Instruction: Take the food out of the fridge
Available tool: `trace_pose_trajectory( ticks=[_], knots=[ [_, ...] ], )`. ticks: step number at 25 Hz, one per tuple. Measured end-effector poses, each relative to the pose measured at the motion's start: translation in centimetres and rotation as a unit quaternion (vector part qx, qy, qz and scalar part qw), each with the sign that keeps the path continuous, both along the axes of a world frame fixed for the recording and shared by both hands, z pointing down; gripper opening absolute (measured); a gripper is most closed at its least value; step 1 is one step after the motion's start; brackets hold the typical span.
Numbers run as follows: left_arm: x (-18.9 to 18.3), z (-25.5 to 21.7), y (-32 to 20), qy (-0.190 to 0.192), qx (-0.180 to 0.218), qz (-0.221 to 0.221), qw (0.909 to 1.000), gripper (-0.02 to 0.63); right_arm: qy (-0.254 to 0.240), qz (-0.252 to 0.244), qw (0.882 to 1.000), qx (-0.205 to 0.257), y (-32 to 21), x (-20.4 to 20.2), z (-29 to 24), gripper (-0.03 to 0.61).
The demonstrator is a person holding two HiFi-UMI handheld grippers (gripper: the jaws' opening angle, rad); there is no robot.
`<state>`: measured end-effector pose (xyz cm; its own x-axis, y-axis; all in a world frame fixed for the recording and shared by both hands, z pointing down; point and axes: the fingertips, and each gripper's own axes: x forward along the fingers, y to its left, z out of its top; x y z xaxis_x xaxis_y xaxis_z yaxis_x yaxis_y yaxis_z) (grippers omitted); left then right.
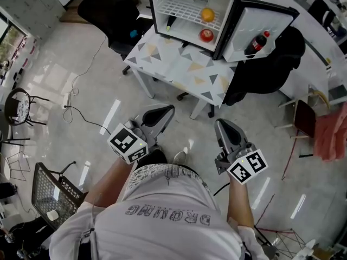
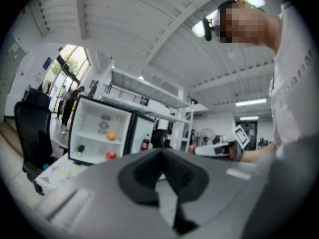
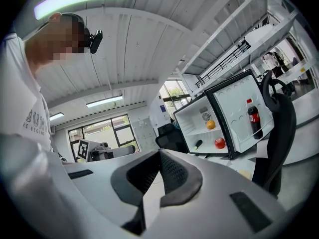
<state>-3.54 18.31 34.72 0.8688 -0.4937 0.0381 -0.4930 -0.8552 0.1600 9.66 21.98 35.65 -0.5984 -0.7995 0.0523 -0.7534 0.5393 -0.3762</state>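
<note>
A small open fridge (image 1: 157, 7) stands on a white table (image 1: 179, 69) with a triangle pattern, far ahead of me. On its wire shelf lies an orange (image 1: 207, 14), and below it sit a red fruit (image 1: 206, 35) and a dark green item (image 1: 169, 23). A cola bottle (image 1: 256, 44) stands in the open door. My left gripper (image 1: 168, 109) and right gripper (image 1: 219, 123) are held side by side over the floor, well short of the table, both shut and empty. The left gripper view shows the orange (image 2: 111, 136) and the red fruit (image 2: 110, 155); the right gripper view shows the orange (image 3: 211, 125).
A black office chair (image 1: 108, 10) stands left of the table and another (image 1: 276, 64) right of it by the fridge door. A wire basket (image 1: 51, 196) sits on the floor at lower left, with a cable (image 1: 81, 112) across the floor. A red cloth (image 1: 331, 131) hangs at far right.
</note>
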Motion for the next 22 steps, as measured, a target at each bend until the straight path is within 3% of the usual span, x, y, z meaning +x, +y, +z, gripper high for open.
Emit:
trace_pose_trajectory(
  ticks=[22],
  knots=[
    [0.7,1.7,-4.0,-0.002,-0.015,-0.005,0.9999,0.005,0.022,-0.003,1.000,-0.018,-4.2,0.9,2.3,0.002]
  ],
)
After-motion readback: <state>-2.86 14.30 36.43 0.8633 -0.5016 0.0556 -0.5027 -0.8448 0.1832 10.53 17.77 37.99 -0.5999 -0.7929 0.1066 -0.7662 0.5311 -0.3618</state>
